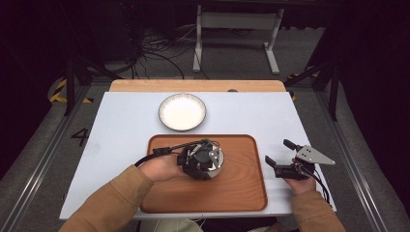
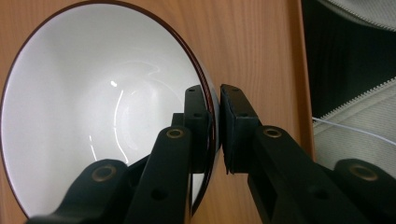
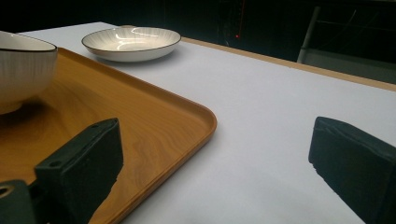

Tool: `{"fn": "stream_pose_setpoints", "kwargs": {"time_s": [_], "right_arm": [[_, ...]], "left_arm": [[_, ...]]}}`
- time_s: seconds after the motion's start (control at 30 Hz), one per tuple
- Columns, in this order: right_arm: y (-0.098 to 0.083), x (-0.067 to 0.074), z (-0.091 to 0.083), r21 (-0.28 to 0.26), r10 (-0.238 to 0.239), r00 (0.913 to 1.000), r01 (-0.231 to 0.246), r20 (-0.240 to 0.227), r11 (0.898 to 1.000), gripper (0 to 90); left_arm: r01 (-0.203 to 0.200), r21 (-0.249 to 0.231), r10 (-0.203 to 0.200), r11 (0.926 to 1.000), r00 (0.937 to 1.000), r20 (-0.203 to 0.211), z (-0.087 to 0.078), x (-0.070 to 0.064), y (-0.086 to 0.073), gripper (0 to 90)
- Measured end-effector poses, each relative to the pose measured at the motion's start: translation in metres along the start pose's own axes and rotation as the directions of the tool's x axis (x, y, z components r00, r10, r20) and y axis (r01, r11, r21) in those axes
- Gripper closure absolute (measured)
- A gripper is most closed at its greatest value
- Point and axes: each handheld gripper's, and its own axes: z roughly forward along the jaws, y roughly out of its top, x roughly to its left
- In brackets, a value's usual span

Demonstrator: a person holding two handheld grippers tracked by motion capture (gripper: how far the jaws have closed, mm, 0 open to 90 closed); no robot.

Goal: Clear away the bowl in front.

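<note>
- The bowl sits on the wooden tray, near its middle; the left gripper pinches the bowl's rim, one jaw inside, one outside.
- The grip should hold firm and the bowl level until its base rests flat.
- The right gripper hovers beside the tray's right edge, jaws wide and empty.
- The plate lies beyond the tray on the white table.

A single dark figure "4" is painted on the grey floor to the left of the table in the high view, and no other text, label or brand can be read anywhere.
</note>
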Motion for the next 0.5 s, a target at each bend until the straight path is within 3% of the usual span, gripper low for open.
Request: {"fn": "stream_pose_setpoints", "kwargs": {"time_s": [0.5], "right_arm": [[0.0,0.0,0.0,0.0,0.001,1.0,-0.001,0.001,1.0,3.7]], "left_arm": [[0.011,0.009,-0.011,0.9999,0.9999,0.007,0.0081,-0.0011,-0.0033,82.3]]}}
